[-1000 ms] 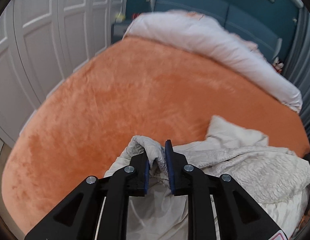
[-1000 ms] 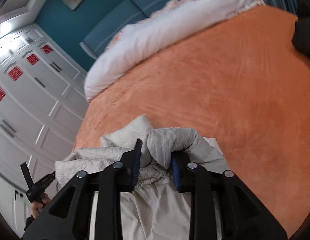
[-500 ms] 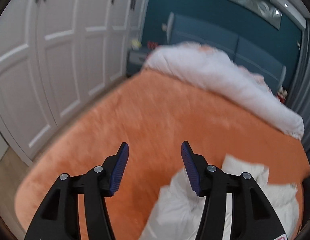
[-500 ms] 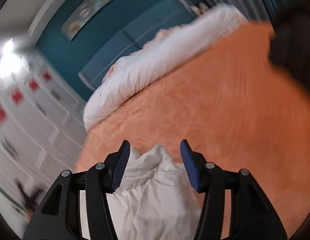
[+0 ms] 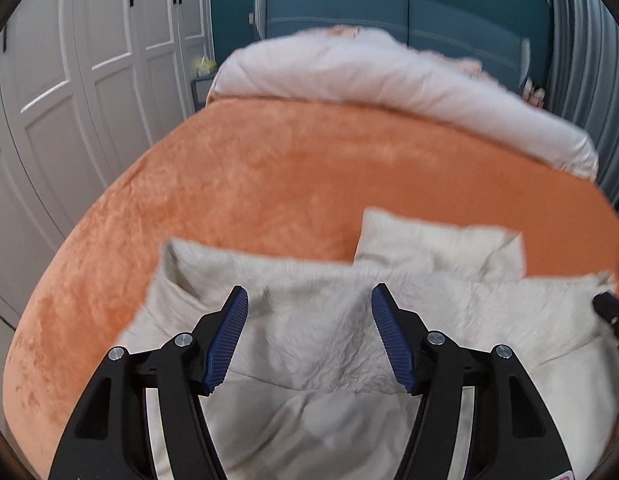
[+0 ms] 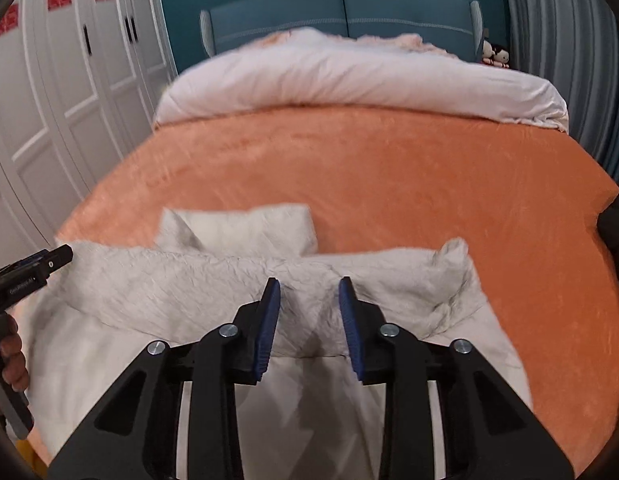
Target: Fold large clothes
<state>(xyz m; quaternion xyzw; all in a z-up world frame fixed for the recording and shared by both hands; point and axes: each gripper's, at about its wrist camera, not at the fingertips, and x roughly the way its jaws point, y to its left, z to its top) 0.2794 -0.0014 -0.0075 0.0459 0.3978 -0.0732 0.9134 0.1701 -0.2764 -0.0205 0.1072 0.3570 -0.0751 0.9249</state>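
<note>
At the near edge of the bed: left gripper, jaws spread wide, holding nothing; right gripper, jaws parted, holding nothing. Cream garment lies crumpled beneath and ahead of both, untouched. Beyond: orange blanket, white duvet, blue headboard. No writing is readable.
</note>
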